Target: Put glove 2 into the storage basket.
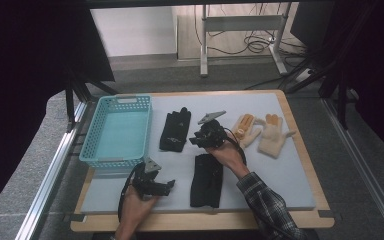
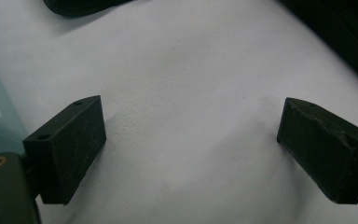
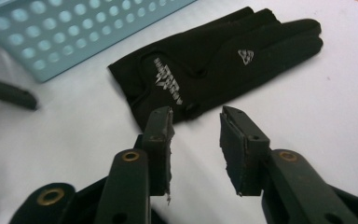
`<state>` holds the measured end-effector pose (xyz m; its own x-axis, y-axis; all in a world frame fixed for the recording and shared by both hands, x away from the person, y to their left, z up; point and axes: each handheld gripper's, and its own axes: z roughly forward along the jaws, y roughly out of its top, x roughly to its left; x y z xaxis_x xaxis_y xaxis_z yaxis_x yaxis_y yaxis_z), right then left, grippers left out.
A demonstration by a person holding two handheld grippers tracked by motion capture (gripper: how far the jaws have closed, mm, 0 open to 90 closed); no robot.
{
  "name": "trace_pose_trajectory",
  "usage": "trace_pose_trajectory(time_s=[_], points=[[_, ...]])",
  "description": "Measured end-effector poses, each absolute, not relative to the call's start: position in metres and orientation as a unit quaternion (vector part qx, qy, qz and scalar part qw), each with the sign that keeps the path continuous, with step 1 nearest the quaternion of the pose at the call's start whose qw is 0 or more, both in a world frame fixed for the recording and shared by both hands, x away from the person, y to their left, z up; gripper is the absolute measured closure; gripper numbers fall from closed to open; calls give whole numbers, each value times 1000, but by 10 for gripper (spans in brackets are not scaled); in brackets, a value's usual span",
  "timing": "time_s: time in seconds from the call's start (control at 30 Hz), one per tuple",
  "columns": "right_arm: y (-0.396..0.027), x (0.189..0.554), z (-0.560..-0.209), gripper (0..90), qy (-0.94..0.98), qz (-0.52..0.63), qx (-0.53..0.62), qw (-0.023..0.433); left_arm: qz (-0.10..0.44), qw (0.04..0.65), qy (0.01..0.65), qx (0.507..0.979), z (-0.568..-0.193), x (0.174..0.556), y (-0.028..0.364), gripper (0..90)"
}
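Nearest the lens, right claw [image 3: 196, 116]: two black pads partly spread, nothing between them, at bottom centre of the right gripper view. Just beyond the tips, logo glove [image 3: 214, 65], lying flat on the table [image 3: 307, 140], cuff edge toward the pads, fingers toward the upper right. In the high view, at mid-frame, just right of the basket [image 1: 117, 132]. Left claw [image 2: 191, 112] spread wide over bare table, gripping nothing, at lower left of the high view.

Likely trouble from here:
- Closing short of the cuff and pinching only air, given the narrow gap and the thin, flat fabric.
- Pads scraping the soft mat and bunching it with the cuff.
- Catching a single layer, leaving the glove dangling and snagging the basket rim.

Materials:
- Logo glove: smooth black synthetic, white print, limp.
- Second black glove [image 1: 206, 180]: similar, lower centre.
- Cream gloves [image 1: 272, 135]: fuzzy knit, yellowish fingers, at right.
- Basket: pale teal plastic, rectangular, walls punched with round holes.
- Table: pale, matte, slightly cushioned.
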<state>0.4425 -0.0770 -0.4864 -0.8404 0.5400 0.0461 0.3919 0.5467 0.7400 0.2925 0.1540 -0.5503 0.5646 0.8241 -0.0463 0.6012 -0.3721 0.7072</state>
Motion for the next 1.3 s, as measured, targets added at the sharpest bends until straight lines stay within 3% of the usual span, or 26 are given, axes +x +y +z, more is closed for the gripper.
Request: trace_pose_trajectory(time_s=[0.13,0.33,1.0,1.07,1.17,1.27,1.3], points=[[-61,458,-494,624,878,386,267,96,160,350,439,812,-550,292,154,83],[-45,481,-504,545,877,382,273,100,160,350,439,812,-550,292,154,83],[-9,511,-526,332,883,367,270,113,160,350,439,812,-550,293,154,83],[-4,514,-530,332,888,348,272,128,160,350,439,812,-550,292,154,83],[-5,518,-532,367,885,354,281,109,160,350,439,812,-550,292,154,84],[-5,516,-530,512,886,352,283,101,160,350,439,812,-550,292,154,83],[-2,513,-529,618,888,350,283,94,160,350,439,812,-550,292,154,83]])
